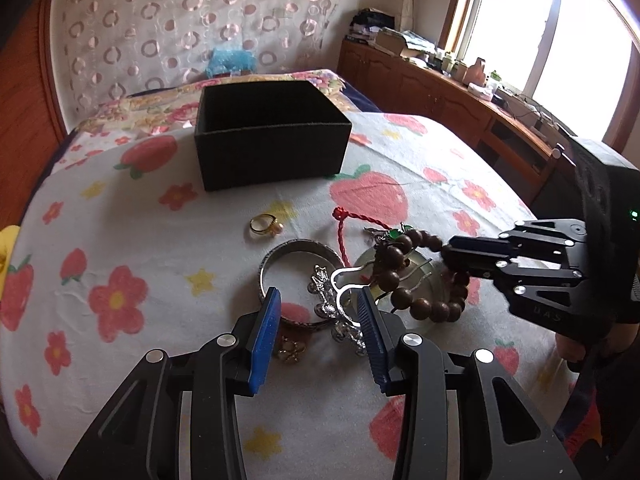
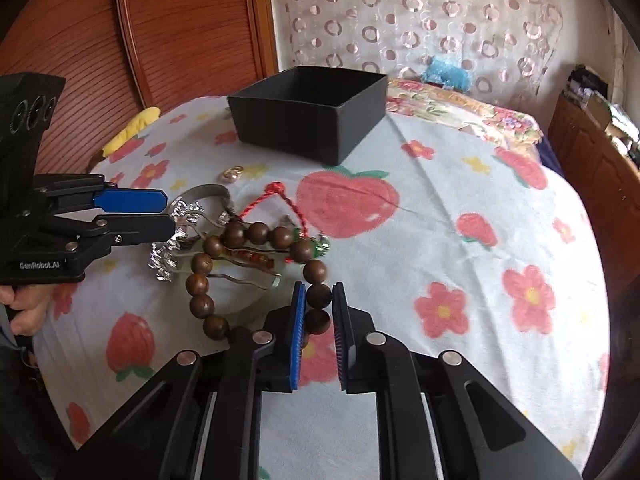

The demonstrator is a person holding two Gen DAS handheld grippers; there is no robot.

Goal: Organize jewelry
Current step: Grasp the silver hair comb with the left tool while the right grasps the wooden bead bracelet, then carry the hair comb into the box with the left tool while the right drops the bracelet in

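Right gripper (image 2: 319, 300) pinching bead bracelet (image 2: 256, 264) on strawberry sheet (image 2: 460, 184). Left gripper (image 1: 318, 300) spread over silver brooch (image 1: 332, 304), touching nothing. Black box (image 1: 272, 136) beyond, well apart. Ring (image 1: 265, 226) near bangle (image 1: 296, 250).

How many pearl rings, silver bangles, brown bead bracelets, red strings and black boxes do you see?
pearl ring: 1
silver bangle: 1
brown bead bracelet: 1
red string: 1
black box: 1
Total: 5
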